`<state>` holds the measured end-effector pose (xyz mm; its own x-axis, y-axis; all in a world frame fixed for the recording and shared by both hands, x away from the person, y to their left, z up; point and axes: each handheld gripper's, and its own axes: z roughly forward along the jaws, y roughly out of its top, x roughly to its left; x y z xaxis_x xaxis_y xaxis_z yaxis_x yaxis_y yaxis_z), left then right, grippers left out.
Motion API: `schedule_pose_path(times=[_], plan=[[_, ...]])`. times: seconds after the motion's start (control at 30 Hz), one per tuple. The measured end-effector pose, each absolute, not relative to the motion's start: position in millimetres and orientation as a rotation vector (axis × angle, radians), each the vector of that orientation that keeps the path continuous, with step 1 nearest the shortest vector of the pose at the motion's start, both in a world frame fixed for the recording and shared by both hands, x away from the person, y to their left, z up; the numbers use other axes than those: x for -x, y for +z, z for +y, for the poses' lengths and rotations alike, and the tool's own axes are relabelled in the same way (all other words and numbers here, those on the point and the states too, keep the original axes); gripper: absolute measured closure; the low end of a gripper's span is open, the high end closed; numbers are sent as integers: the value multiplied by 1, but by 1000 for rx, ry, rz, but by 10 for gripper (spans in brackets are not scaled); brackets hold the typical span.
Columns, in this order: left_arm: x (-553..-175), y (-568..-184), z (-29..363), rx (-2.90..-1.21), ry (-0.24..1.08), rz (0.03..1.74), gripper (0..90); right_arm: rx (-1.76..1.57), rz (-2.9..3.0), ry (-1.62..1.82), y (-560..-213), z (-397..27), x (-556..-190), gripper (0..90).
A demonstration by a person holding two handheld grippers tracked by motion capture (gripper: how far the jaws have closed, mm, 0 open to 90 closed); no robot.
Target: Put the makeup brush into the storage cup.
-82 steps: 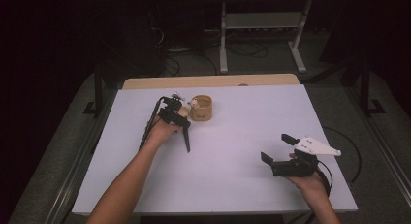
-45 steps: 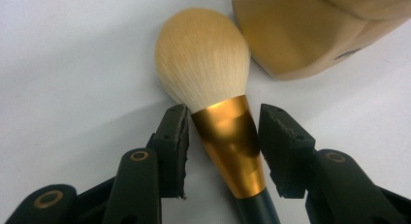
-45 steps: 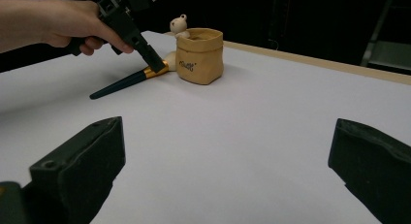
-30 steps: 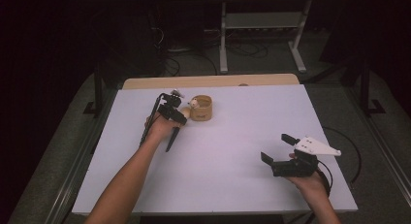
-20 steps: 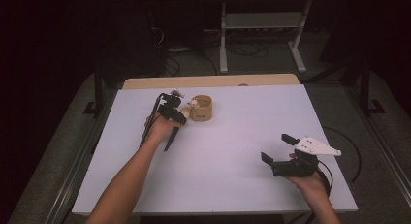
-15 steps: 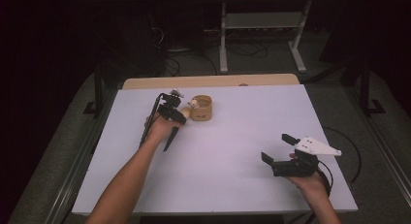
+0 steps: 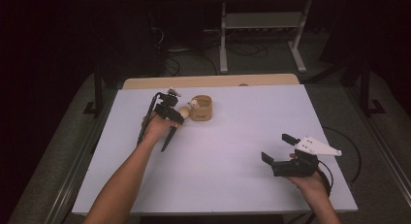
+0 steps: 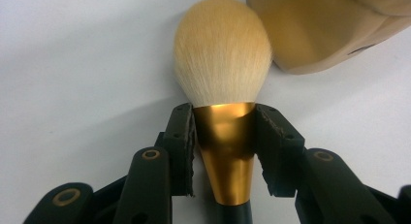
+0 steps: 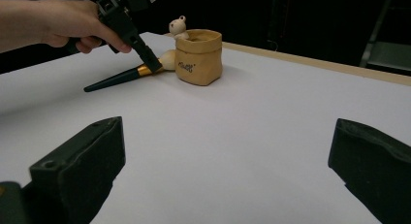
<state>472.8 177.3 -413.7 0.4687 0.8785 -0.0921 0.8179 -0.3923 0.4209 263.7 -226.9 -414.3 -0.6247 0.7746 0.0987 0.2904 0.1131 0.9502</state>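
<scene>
Gold ferrule of the makeup brush (image 8: 225,146) is clamped between the 2 pads of the left gripper (image 8: 224,136). Its bristles lie just beside the tan pouch (image 7: 200,107), and its dark handle slants down to the white table (image 7: 232,151) near the far-left edge. Right gripper (image 7: 286,158), jaws wide and holding nothing, sits near the front-right edge. Bare tabletop separates the 2 hands.
</scene>
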Motion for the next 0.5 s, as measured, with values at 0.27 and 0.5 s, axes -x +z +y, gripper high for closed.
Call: schedule_pose_path(times=[0.27, 0.5], plan=[[-471, -405, 185, -2294, 207, 1386, 608, -1031, 1971, 1528, -414, -227, -264, 0], [-467, -401, 191, -2258, 205, 1380, 609, -1033, 1971, 1529, -414, -227, -264, 0]])
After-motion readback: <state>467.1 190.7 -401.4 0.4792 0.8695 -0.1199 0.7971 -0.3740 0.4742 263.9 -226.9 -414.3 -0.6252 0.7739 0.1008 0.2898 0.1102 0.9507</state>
